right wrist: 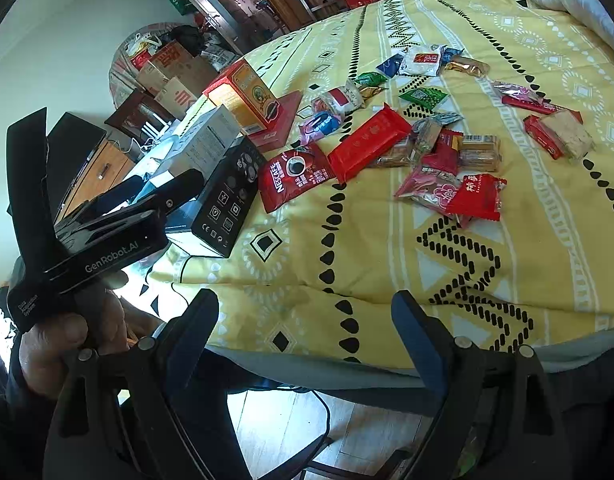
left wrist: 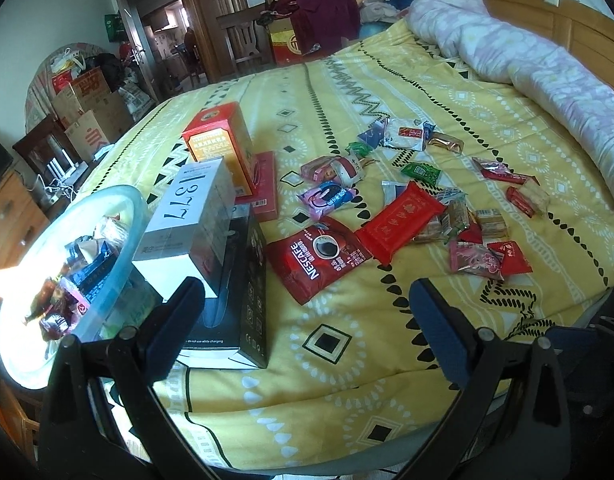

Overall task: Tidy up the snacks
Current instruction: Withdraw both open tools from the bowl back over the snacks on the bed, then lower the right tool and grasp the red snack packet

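Several wrapped snacks lie scattered on the yellow patterned bedspread [left wrist: 347, 344]. Among them are a red Nescafe packet [left wrist: 319, 258] [right wrist: 293, 174], a long red packet [left wrist: 399, 220] [right wrist: 367, 142] and a pink packet [left wrist: 475, 258] [right wrist: 427, 186]. A clear bowl [left wrist: 123, 204] at the left holds several more snacks. My left gripper [left wrist: 305, 292] hovers open over the bedspread, just short of the Nescafe packet, with nothing between its fingers. In the right wrist view a hand holds the left gripper [right wrist: 163, 182] beside the boxes. My right gripper [right wrist: 305, 300] stands open and empty over the bed's near edge.
A white box [left wrist: 187, 216] lies on a black box [left wrist: 247, 280] [right wrist: 227, 192] beside the bowl. An orange box [left wrist: 223, 140] stands on a flat red box [left wrist: 265, 184] behind them. A rolled quilt [left wrist: 527, 48] lies at the far right. Wooden floor [right wrist: 287, 420] shows below the bed edge.
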